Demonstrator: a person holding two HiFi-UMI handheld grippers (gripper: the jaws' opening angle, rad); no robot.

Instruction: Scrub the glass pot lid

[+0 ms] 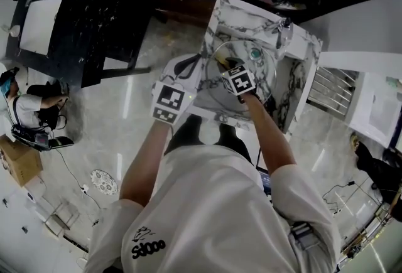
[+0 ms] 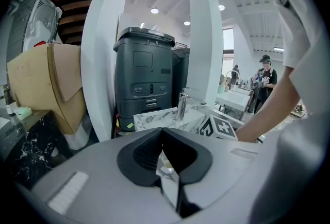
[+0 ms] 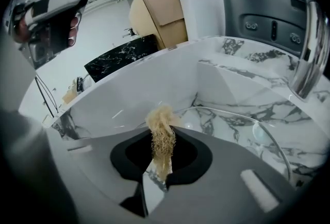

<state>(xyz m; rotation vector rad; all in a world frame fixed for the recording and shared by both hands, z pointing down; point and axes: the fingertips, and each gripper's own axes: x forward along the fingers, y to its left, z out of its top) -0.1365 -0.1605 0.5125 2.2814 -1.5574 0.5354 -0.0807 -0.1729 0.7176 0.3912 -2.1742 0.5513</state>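
The glass pot lid [image 1: 262, 74] lies in the marble sink [image 1: 221, 12], its green knob [image 1: 254, 53] toward the far side. In the right gripper view the lid's rim [image 3: 242, 130] curves across the basin [image 3: 154, 84] just ahead of the jaws. My right gripper [image 1: 221, 64] [image 3: 162, 138] is shut on a tan fibre scrubber [image 3: 160, 117], which sticks up from the jaws over the lid's near edge. My left gripper [image 1: 187, 66] [image 2: 162, 133] hangs outside the sink's left rim, jaws shut, with nothing that I can make out between them.
A chrome faucet [image 3: 309, 48] [image 2: 181, 107] stands at the sink's far right. Behind the sink are a dark grey bin [image 2: 147, 73], a white column [image 2: 203, 37] and a cardboard box [image 2: 46, 84]. A black marble table [image 1: 81, 14] stands to the left. A person [image 2: 265, 71] stands far off.
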